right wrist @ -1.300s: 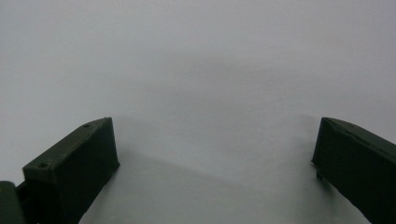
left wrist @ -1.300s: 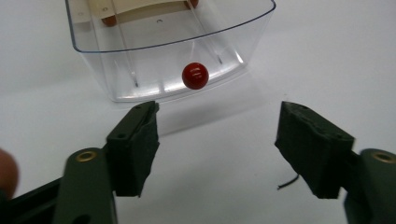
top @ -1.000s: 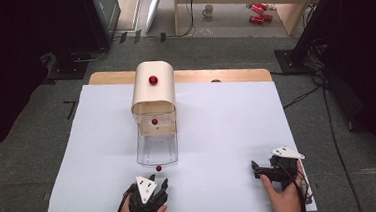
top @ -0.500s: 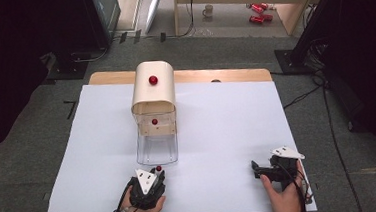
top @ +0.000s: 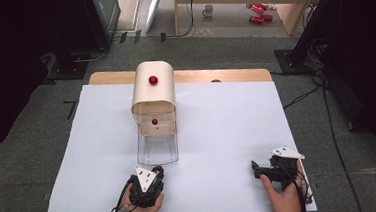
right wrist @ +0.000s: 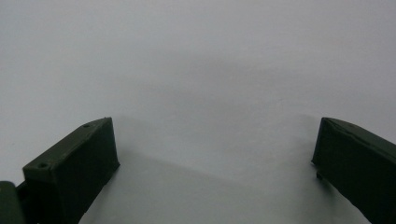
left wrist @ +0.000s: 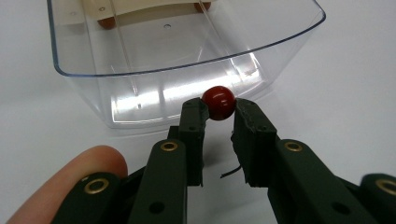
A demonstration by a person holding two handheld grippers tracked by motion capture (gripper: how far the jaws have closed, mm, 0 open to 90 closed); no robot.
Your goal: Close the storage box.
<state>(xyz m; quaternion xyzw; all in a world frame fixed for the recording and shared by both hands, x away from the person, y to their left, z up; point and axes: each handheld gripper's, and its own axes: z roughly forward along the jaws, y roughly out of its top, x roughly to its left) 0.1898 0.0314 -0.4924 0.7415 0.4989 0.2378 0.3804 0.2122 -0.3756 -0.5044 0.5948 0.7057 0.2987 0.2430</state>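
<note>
Left gripper (left wrist: 218, 112), its jaws having just been closing, now pinches the red bead (left wrist: 218, 102) just in front of the clear tray (left wrist: 140, 60), so the pickup looks done and lifting it toward the tray is likely next.

Just above the left gripper (top: 151, 176), low in the frame left of centre, the clear tray (top: 157, 149) blocks the way, with the cream box (top: 153, 96) behind it. The white sheet (top: 228, 133) lies open across the middle and right, including around the right gripper (top: 256, 170).
</note>
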